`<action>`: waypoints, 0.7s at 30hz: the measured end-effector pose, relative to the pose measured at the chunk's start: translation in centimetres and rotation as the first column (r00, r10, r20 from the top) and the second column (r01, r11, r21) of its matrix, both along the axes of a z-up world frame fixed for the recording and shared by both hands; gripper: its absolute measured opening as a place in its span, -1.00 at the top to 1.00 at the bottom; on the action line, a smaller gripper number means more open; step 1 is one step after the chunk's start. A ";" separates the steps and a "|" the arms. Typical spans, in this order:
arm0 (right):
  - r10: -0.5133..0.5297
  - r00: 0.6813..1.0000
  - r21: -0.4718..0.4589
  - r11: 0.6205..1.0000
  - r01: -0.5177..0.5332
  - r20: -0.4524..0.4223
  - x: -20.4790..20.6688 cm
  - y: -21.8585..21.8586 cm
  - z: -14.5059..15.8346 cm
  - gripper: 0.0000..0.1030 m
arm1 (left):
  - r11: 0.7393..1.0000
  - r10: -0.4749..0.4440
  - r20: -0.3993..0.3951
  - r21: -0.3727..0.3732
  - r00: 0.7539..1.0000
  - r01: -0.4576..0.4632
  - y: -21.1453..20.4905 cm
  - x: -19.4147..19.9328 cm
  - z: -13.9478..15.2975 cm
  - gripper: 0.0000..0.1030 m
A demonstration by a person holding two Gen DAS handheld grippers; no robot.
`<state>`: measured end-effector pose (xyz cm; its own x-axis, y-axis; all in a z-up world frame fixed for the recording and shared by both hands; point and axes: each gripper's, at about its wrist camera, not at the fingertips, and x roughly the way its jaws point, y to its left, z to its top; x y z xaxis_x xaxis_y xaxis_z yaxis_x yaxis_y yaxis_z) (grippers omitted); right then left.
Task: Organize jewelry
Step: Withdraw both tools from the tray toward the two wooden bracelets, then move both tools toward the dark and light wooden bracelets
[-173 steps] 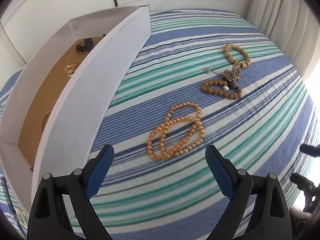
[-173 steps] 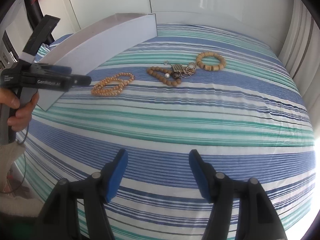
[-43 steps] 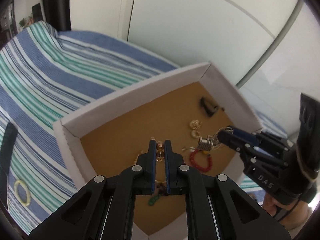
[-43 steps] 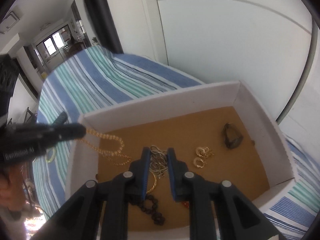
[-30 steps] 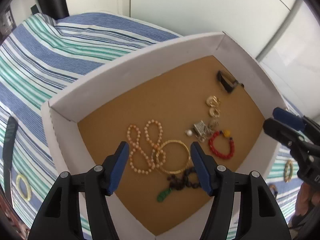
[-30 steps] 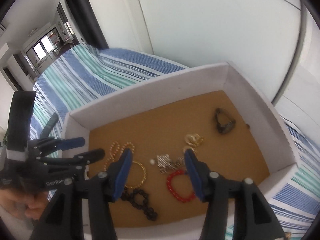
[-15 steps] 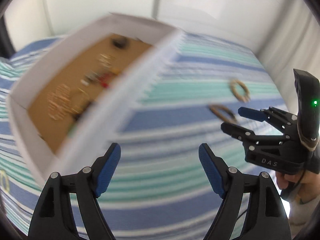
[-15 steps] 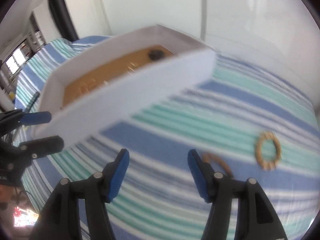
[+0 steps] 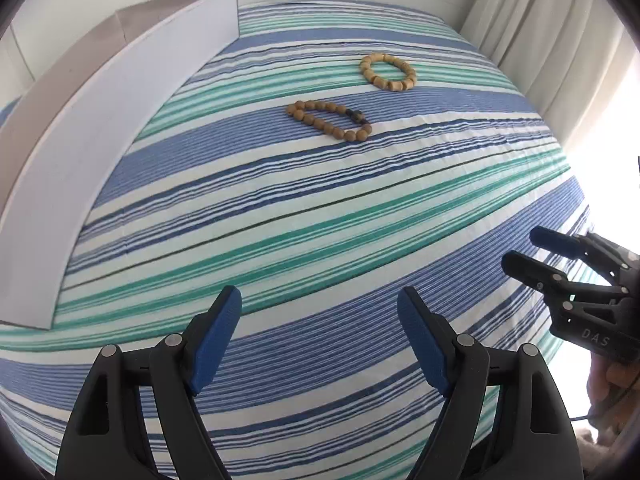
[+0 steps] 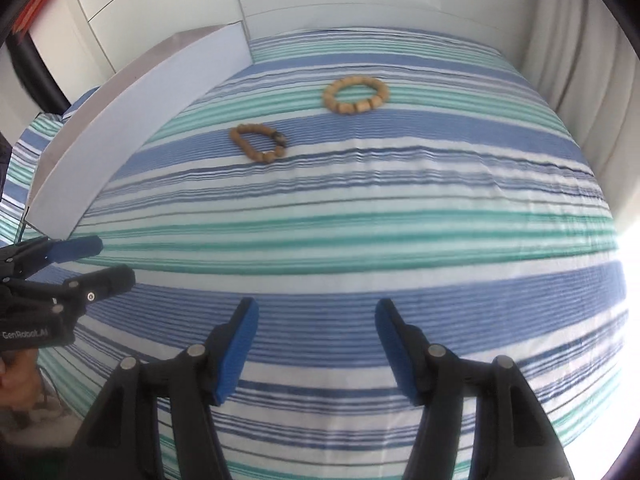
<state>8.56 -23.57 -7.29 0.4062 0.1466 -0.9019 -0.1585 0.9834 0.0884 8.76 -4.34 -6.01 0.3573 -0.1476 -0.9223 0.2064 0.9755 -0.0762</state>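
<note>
Two wooden bead bracelets lie on the striped bed. The darker small-bead bracelet (image 9: 329, 120) (image 10: 259, 142) is nearer me. The lighter chunky-bead bracelet (image 9: 387, 71) (image 10: 355, 94) lies beyond it. The white cardboard box (image 9: 100, 128) (image 10: 132, 136) stands at the left; its inside is hidden from here. My left gripper (image 9: 320, 316) (image 10: 96, 260) is open and empty, low over the near bed. My right gripper (image 10: 316, 320) (image 9: 528, 248) is open and empty, to the right of the left one.
The blue, teal and white striped bedspread (image 9: 320, 208) (image 10: 360, 220) fills both views. White wardrobe doors (image 10: 160, 8) stand behind the box. Curtains (image 9: 560, 40) hang at the right, with bright window light at the right edge.
Both grippers let their jewelry go into the box, opened, and swung back to the bed. Only the two wooden bracelets are left on the bedspread.
</note>
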 end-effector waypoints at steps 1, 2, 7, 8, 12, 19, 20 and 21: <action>-0.008 1.000 0.006 1.000 0.008 -0.006 0.0 -0.3 -0.2 -0.20 | 1.000 -0.001 0.003 0.005 1.000 0.001 -0.1 0.0 0.1 -0.58; -0.011 1.000 0.011 1.000 0.011 -0.013 -0.1 -0.4 -0.4 -0.20 | 1.000 -0.001 0.005 0.006 1.000 0.001 -0.2 -0.1 0.1 -0.58; 0.009 1.000 0.025 1.000 -0.009 0.002 0.1 0.3 -0.1 -0.20 | 0.999 0.005 0.020 0.044 1.000 -0.006 -0.1 -0.5 0.2 -0.58; 0.013 1.000 0.026 1.000 -0.013 0.006 0.1 0.7 0.0 -0.20 | 0.999 0.007 0.024 0.051 1.000 -0.008 0.0 -0.5 0.3 -0.58; 0.027 1.000 0.032 0.999 -0.027 0.009 0.4 1.7 -0.1 -0.20 | 0.998 0.015 0.030 0.061 0.999 -0.017 0.2 -0.4 0.2 -0.58; 0.028 0.999 0.027 0.999 -0.028 -0.016 0.5 2.0 -0.6 -0.20 | 0.996 0.027 0.028 0.080 0.999 -0.029 0.4 -0.1 -0.4 -0.58; 0.026 0.999 0.028 0.999 -0.026 -0.020 0.5 2.0 -0.7 -0.20 | 0.996 0.029 0.025 0.080 0.999 -0.031 0.5 0.0 -0.5 -0.58; 0.025 0.999 0.029 0.999 -0.024 -0.024 0.6 2.0 -0.8 -0.20 | 0.996 0.031 0.022 0.081 0.999 -0.032 0.5 0.1 -0.6 -0.58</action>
<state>9.15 -21.54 -8.08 0.3804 0.1824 -0.9067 -0.1802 0.9762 0.1208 8.83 -3.80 -6.64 0.3801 -0.0606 -0.9230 0.1763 0.9843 0.0080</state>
